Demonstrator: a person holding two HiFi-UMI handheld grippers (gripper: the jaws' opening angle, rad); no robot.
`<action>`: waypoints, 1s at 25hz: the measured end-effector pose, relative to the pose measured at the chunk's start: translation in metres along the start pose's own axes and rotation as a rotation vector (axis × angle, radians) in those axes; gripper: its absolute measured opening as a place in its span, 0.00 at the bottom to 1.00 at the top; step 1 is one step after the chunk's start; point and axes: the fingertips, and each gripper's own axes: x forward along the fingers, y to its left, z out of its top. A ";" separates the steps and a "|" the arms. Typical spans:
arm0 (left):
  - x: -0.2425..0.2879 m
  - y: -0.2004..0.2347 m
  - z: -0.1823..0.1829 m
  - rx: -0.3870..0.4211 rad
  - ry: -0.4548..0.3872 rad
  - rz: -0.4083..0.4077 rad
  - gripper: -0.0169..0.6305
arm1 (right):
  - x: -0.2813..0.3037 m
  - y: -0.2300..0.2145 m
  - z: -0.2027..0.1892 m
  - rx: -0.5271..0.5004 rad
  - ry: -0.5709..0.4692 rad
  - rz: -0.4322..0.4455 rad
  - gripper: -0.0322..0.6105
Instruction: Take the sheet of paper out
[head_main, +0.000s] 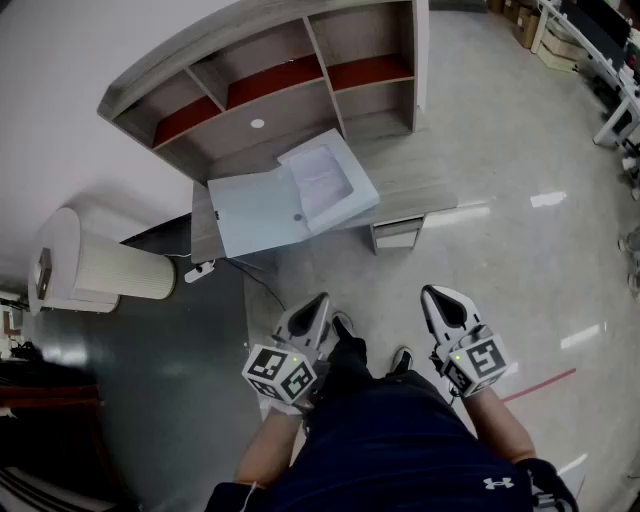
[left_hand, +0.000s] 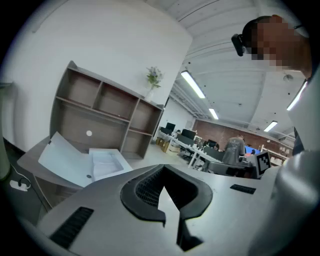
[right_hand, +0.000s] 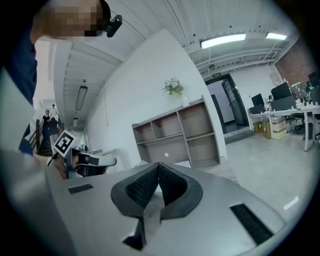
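Jaws closed and empty on left gripper (head_main: 319, 299) and right gripper (head_main: 433, 291); only the head and left gripper views show the sheet of paper (head_main: 325, 181) in the open box file (head_main: 255, 215).

Left claw (head_main: 318, 300) and right claw (head_main: 438, 293) held side by side, apart, pointing forward near level. Jaws closed together, nothing gripped.

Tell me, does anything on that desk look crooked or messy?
The pale blue open file box lies crooked on the grey wooden desk, turned at an angle to its edges, and its flat open lid reaches the front edge. Nothing looks spilled or broken.
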 end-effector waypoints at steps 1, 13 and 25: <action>-0.002 -0.015 -0.006 -0.009 0.007 -0.024 0.05 | -0.004 0.003 0.001 -0.006 -0.003 0.006 0.07; -0.060 -0.021 -0.005 -0.013 -0.065 -0.007 0.05 | -0.004 0.052 0.014 -0.059 0.003 -0.014 0.07; -0.108 0.038 0.005 -0.050 -0.126 -0.022 0.05 | 0.026 0.102 0.014 -0.091 0.013 -0.070 0.07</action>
